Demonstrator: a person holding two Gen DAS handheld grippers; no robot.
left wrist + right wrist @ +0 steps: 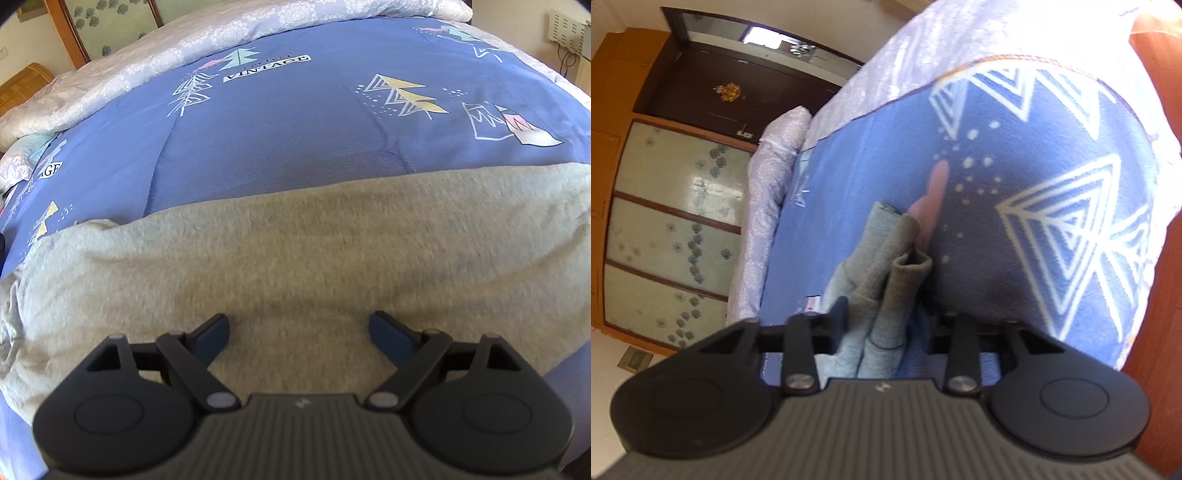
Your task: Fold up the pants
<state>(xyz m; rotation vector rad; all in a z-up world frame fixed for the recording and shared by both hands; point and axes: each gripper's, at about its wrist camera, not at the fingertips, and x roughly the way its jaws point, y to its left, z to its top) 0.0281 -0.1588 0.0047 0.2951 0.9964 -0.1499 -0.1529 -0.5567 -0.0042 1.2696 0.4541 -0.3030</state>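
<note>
Your left gripper [299, 325] hangs over the grey pants [295, 258], which lie spread flat across the blue bedspread [277, 129]. Its jaws stand wide apart, with bare grey knit showing between the two dark fingers [212, 334] and nothing pinched. The cloth runs from the left edge of the left wrist view to the right edge, its far edge a long line against the blue cover beyond the fingertips. Whether the fingertips touch the fabric you cannot tell; the knit there is blurred.

Your right gripper [877, 317] is narrowed on a bunched, folded part of the pants [894, 273]. Several layers of grey knit rise between its fingers, and the left finger [839, 314] sits against the bundle. The far finger is hidden behind the cloth. The bundle stands up from the bedspread [1034, 184] and ends in a thick, rolled edge just ahead of the jaws.

For writing: the bedspread carries a white label printed "VINTAGE" [266, 68] beside a teal tree shape, near the far side of the bed. A second label at the left edge [50, 170] shows only the letters "GE". A small white logo mark sits on each gripper's ribbed body, too small to read. A small tag [810, 304] shows beside the right gripper's left finger, and its print cannot be read.
</note>
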